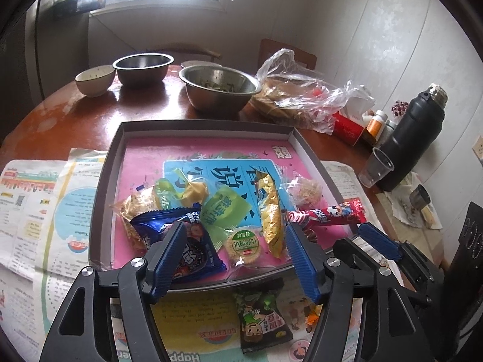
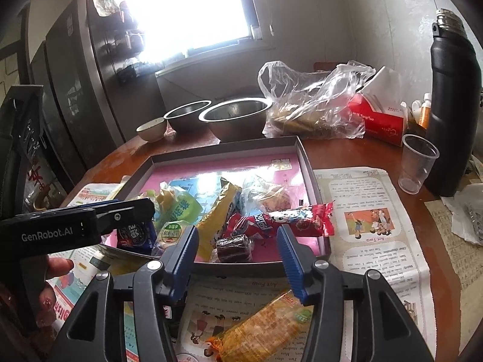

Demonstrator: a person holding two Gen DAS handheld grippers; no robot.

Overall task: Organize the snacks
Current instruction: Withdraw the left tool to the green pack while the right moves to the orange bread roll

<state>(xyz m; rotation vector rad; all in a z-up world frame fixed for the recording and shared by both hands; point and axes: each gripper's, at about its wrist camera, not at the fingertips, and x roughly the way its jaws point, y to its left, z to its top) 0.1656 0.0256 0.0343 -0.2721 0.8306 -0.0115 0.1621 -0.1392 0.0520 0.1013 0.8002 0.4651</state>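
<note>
Nearest, on newspaper (image 2: 374,211) this side of the tray: a dark green snack packet (image 1: 262,316) below the left gripper (image 1: 235,235), and an orange-yellow cracker packet (image 2: 265,328) below the right gripper (image 2: 238,241). Both grippers spread wide, blue pads apart, gripping nothing, poised over the near edge of the shallow grey tray (image 1: 116,157). Inside on the pink floor, a heap: blue packet (image 1: 181,241) at the near left, round biscuit pack (image 1: 243,241), green wrapper (image 1: 225,208), long yellow bar (image 1: 270,211), dark brown roll (image 2: 234,247) by the near wall, red stick packet (image 2: 283,221) lying across the right rim. Further back on the wooden table (image 1: 75,111): two steel bowls (image 1: 219,87), a small white bowl (image 1: 95,78), a clear plastic bag (image 1: 302,90), red tissue box (image 2: 380,120), plastic cup (image 2: 416,163), black flask (image 2: 452,105).
</note>
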